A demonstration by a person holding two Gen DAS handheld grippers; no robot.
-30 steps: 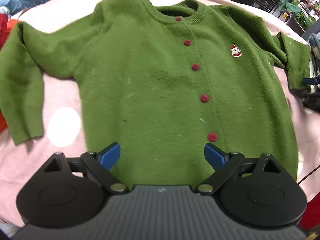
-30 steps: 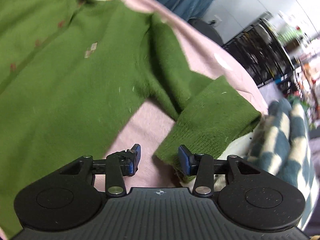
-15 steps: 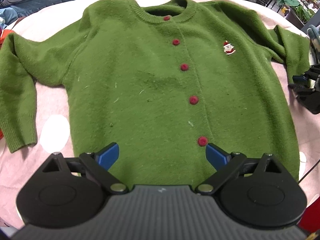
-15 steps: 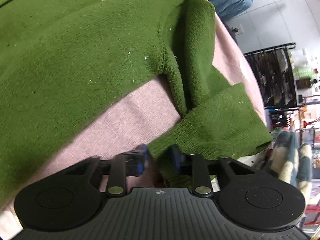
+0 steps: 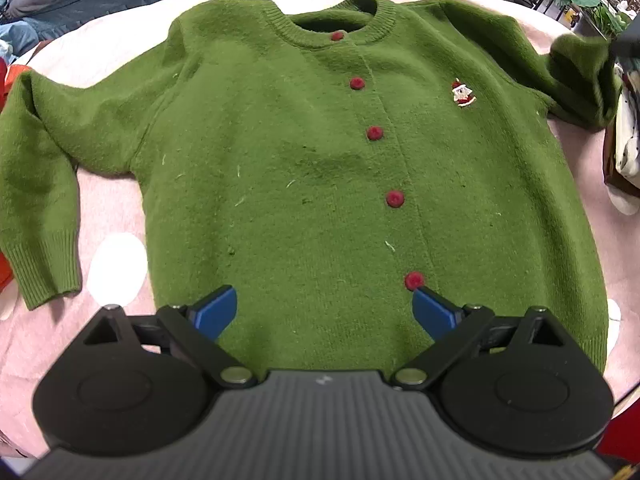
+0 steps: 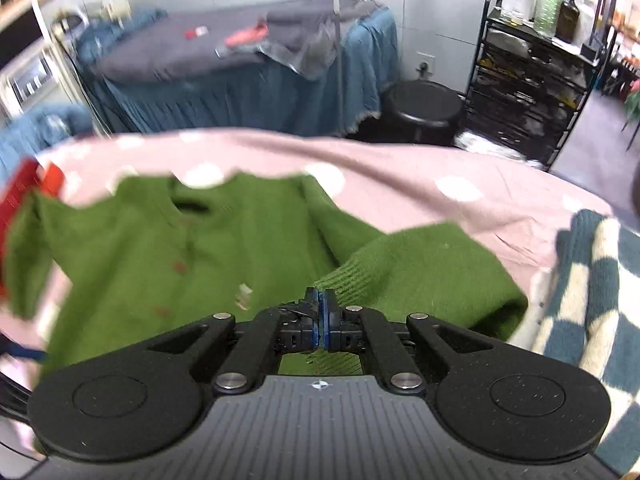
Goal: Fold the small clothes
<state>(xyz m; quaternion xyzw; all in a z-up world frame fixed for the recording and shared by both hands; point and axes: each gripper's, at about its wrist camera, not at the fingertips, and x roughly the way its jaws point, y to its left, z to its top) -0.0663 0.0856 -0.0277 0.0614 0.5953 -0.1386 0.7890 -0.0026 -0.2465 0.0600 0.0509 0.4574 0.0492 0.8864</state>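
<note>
A small green cardigan (image 5: 320, 168) with red buttons and a Santa badge (image 5: 463, 94) lies face up on a pink dotted cloth (image 5: 116, 264). My left gripper (image 5: 324, 312) is open, hovering over the cardigan's bottom hem, touching nothing. Its left sleeve (image 5: 36, 200) lies flat at the left. My right gripper (image 6: 320, 304) is shut on the ribbed cuff (image 6: 352, 276) of the other sleeve (image 6: 432, 272) and holds it lifted off the cloth; that raised sleeve (image 5: 580, 80) shows at the far right of the left wrist view.
A blue and cream checked garment (image 6: 592, 300) lies at the right edge of the cloth. Red fabric (image 6: 24, 188) sits at the far left. Beyond the table stand a blue-skirted bed (image 6: 240, 64), a black stool (image 6: 424, 108) and a black shelf rack (image 6: 528, 92).
My right gripper closed on the sleeve cuff and lifted it, tilting up so the room shows. My left gripper stayed open over the hem, shifting slightly.
</note>
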